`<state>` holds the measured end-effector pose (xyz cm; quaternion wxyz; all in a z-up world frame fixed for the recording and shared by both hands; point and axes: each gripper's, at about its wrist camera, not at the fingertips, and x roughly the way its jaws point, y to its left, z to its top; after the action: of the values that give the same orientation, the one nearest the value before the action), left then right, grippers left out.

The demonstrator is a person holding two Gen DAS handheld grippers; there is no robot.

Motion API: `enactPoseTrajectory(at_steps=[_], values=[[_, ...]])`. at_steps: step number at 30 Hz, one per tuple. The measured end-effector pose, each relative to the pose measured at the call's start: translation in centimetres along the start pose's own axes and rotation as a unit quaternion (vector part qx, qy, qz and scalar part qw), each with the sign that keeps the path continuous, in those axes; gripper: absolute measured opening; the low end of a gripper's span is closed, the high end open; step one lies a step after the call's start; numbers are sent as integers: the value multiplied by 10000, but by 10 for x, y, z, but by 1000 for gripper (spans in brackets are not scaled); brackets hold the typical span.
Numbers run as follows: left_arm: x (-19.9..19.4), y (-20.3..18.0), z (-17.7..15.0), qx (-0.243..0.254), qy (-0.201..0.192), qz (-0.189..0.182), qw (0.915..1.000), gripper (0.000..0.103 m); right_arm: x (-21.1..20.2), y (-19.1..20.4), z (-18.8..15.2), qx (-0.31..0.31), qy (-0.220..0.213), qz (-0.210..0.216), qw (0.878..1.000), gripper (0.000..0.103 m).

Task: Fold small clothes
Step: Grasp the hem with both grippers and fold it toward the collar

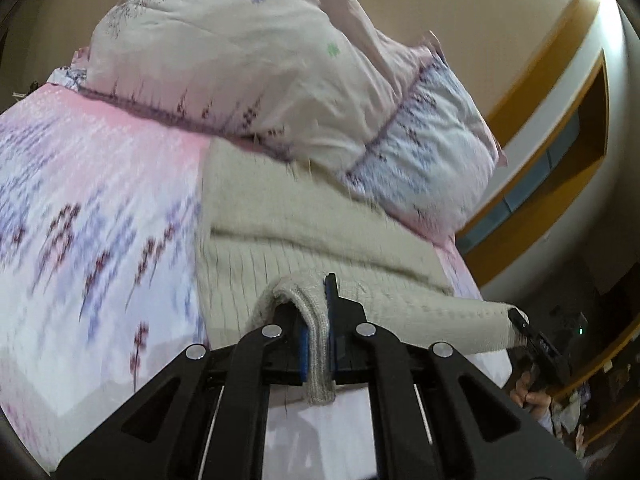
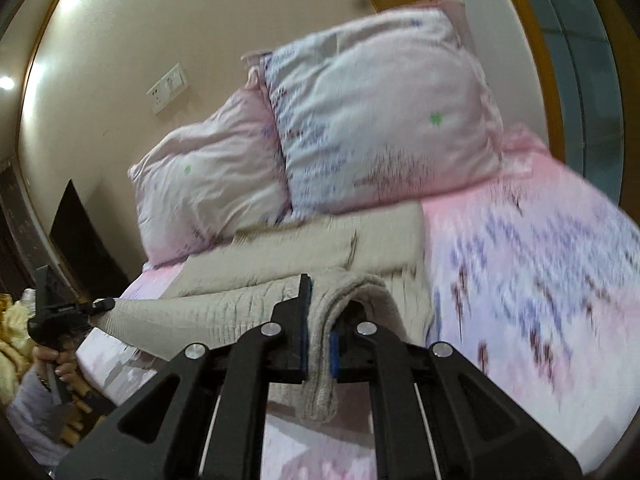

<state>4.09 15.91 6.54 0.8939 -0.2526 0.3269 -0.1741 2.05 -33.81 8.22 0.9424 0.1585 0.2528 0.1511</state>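
Observation:
A beige knitted sweater [image 1: 304, 236] lies on the pink flowered bed [image 1: 100, 184], its far end against the pillows. My left gripper [image 1: 318, 320] is shut on the sweater's near hem, lifted off the bed. My right gripper [image 2: 320, 312] is shut on the hem's other corner; the sweater [image 2: 304, 240] stretches away from it. The hem hangs taut between both grippers. The right gripper shows at the right edge of the left wrist view [image 1: 520, 320]; the left gripper shows at the left of the right wrist view [image 2: 102, 304].
Two pale flowered pillows [image 1: 240, 60] lean at the head of the bed, also in the right wrist view [image 2: 372, 108]. A cream wall with a socket plate [image 2: 168, 88] stands behind. Wooden shelving [image 1: 560, 128] runs along the right.

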Motion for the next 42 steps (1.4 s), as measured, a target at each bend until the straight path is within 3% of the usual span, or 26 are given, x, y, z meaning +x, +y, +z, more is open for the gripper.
enactPoseTrajectory(at_steps=[6,16,21,31,35,37,40,42], values=[[28,-1,36,122,-163,172,9996,6,34,-1,26,-89,-283,-231,9993,7],[108,10,98,46,-217,569,9981,6,109,-13,58,28,-198,-649,9977,7],[148,23,112,-123,-6,796,9968,6,160,-30,60,298,369,-982,9940,7],[185,44,121,-574,107,885,9944,6,212,-61,67,1063,740,-1033,9862,7],[202,49,123,-702,295,957,9925,6,237,-77,60,1415,1210,-1180,9754,7],[209,49,123,-677,337,989,9922,6,239,-81,61,1562,1210,-1103,9741,10],[217,49,122,-705,453,1035,9911,6,239,-82,64,1672,1317,-899,9729,23],[219,50,122,-735,498,991,9911,6,237,-81,67,1806,1281,-749,9723,43]])
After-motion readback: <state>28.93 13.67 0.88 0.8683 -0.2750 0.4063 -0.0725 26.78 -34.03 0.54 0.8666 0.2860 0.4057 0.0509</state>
